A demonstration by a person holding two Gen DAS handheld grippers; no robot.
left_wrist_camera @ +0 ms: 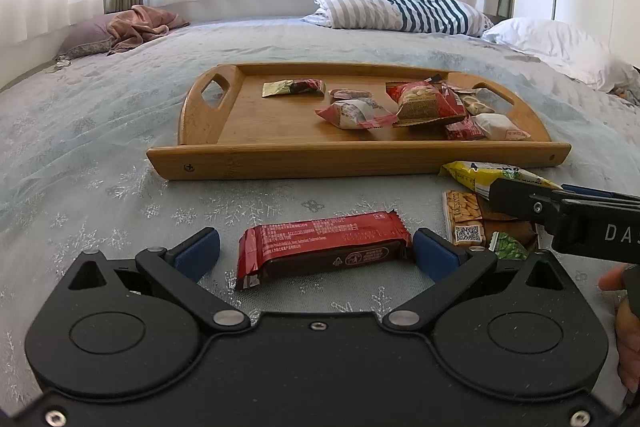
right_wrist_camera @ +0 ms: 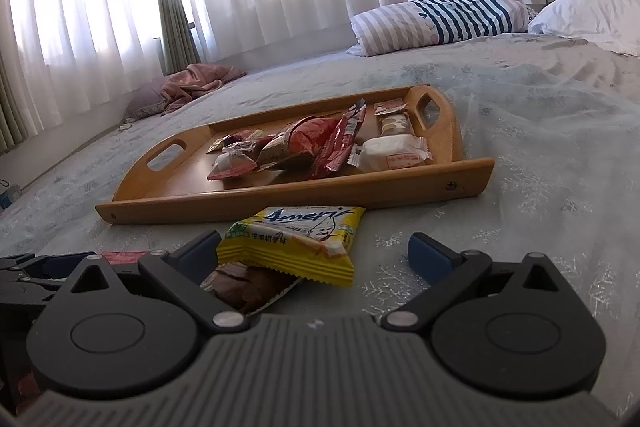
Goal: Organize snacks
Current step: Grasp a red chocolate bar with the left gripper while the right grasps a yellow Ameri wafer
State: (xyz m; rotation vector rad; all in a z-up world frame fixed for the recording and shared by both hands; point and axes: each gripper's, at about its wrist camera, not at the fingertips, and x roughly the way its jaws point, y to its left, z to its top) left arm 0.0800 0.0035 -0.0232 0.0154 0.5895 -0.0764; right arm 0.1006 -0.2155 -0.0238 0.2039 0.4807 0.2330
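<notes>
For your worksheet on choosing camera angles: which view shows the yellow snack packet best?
The right wrist view. There the yellow packet lies whole and close, print facing up, between the open right gripper fingers. The left wrist view shows only part of it, at the edge and half hidden behind the right gripper.

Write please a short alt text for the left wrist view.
The open left gripper straddles a red snack bar lying on the bed. Beyond it, a wooden tray holds several wrapped snacks, and the right gripper reaches in over more packets.
</notes>
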